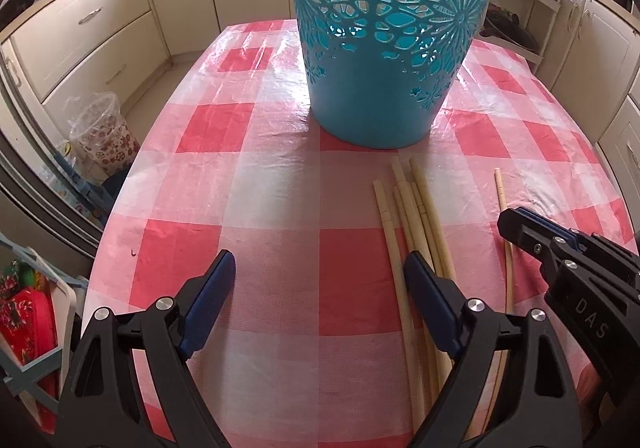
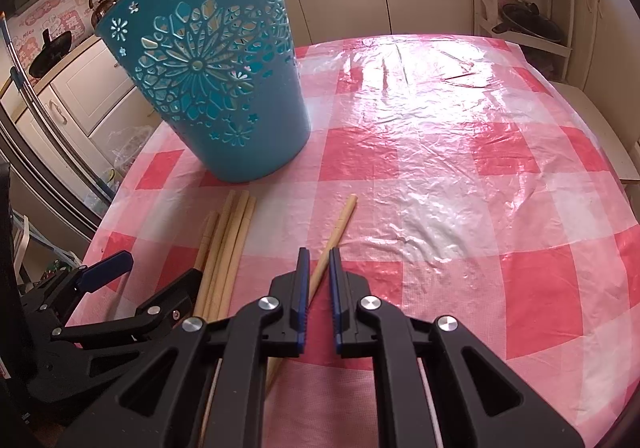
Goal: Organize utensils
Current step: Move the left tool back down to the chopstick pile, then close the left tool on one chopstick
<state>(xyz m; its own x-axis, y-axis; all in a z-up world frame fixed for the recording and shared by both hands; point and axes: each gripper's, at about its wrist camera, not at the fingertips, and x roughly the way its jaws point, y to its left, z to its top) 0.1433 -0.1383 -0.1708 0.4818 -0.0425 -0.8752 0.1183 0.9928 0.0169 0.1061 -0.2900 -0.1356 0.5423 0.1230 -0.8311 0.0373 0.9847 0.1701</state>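
A teal cut-out basket [image 1: 384, 36] stands on the red-and-white checked table; it also shows in the right wrist view [image 2: 216, 76]. Several pale wooden chopsticks [image 1: 416, 216] lie bundled in front of it, also seen in the right wrist view [image 2: 228, 232]. One single chopstick [image 2: 338, 232] lies apart to their right, also in the left wrist view [image 1: 502, 200]. My left gripper [image 1: 320, 272] is open and empty, its right finger over the bundle. My right gripper [image 2: 319, 260] is narrowly open, its jaws astride the single chopstick without clamping it.
The table [image 2: 460, 176] has a glossy plastic cover. Cream kitchen cabinets [image 1: 80, 28] surround it. A lined floral bin [image 1: 102, 136] stands on the floor at the left. A white rack [image 2: 528, 0] stands at the back right.
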